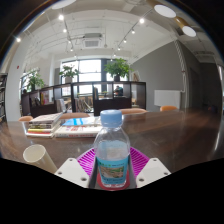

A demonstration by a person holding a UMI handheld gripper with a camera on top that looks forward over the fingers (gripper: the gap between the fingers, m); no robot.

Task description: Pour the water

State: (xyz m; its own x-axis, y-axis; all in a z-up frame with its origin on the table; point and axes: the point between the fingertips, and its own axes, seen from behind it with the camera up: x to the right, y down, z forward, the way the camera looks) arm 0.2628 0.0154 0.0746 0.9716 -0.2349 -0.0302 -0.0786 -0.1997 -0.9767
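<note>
Wooden table [165, 135], books [62, 124], paper cup [39, 157]

The base of the water bottle [112, 150] is hidden between the gripper [112, 172] pads. Contact between pads and bottle cannot be judged. Left of the bottle, the paper cup [39, 157] is cut off low down.

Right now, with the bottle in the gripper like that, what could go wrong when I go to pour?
The water bottle sits between the fingers with its blue cap seemingly on; tipping it would likely pour nothing until that comes off. The paper cup stands off to the side, close to the fingers, so swinging toward it might knock it over. Books lie beyond on the table; spilled water could reach them.
</note>
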